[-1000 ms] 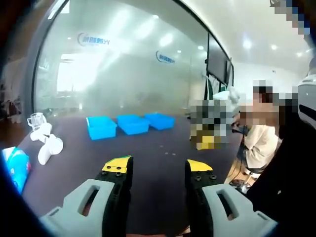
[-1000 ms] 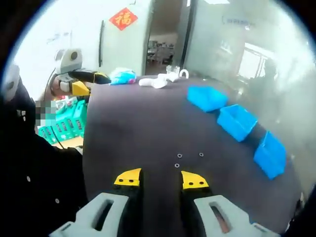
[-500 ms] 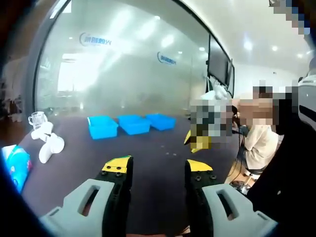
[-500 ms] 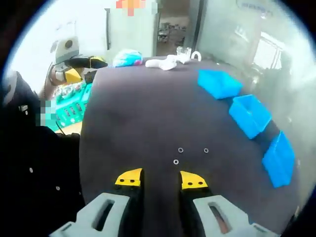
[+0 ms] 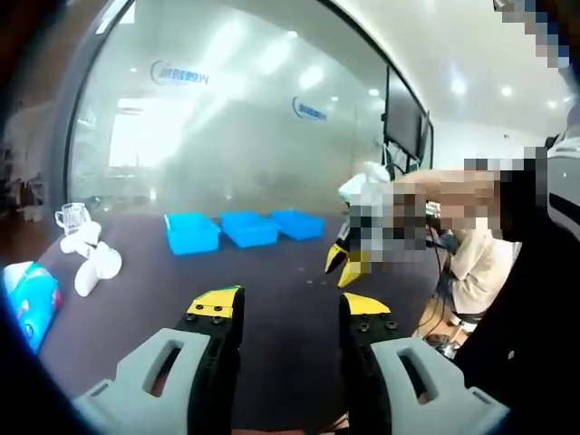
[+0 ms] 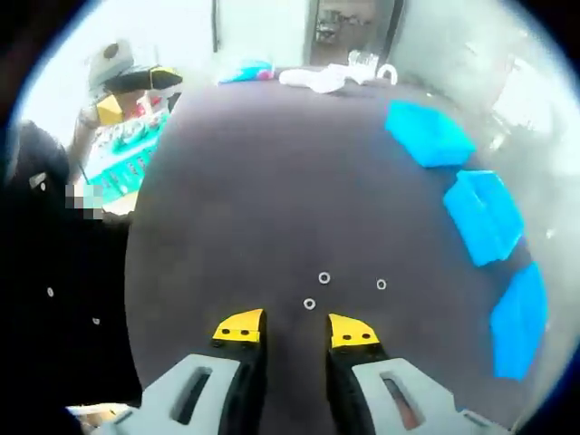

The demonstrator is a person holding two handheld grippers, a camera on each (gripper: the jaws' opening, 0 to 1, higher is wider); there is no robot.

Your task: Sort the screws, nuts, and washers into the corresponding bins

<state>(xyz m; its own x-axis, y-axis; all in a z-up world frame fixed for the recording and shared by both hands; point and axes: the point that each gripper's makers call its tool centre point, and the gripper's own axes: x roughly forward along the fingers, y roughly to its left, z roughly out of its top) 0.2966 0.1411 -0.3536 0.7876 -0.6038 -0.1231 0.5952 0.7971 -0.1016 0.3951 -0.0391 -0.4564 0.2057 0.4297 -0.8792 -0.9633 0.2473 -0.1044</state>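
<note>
Right gripper (image 6: 285, 328) low over the dark worktop (image 6: 254, 181), fingers apart, nothing between them. Three small metal rings (image 6: 324, 277) lie loose on the worktop just ahead of its tips; too small to tell nuts from washers. Three blue bins (image 6: 485, 216) in a row, well off to the side. Left gripper (image 5: 288, 308) fingers apart, empty, above the worktop; bins far ahead. White cups (image 5: 93, 269) and mug near the far edge.
</note>
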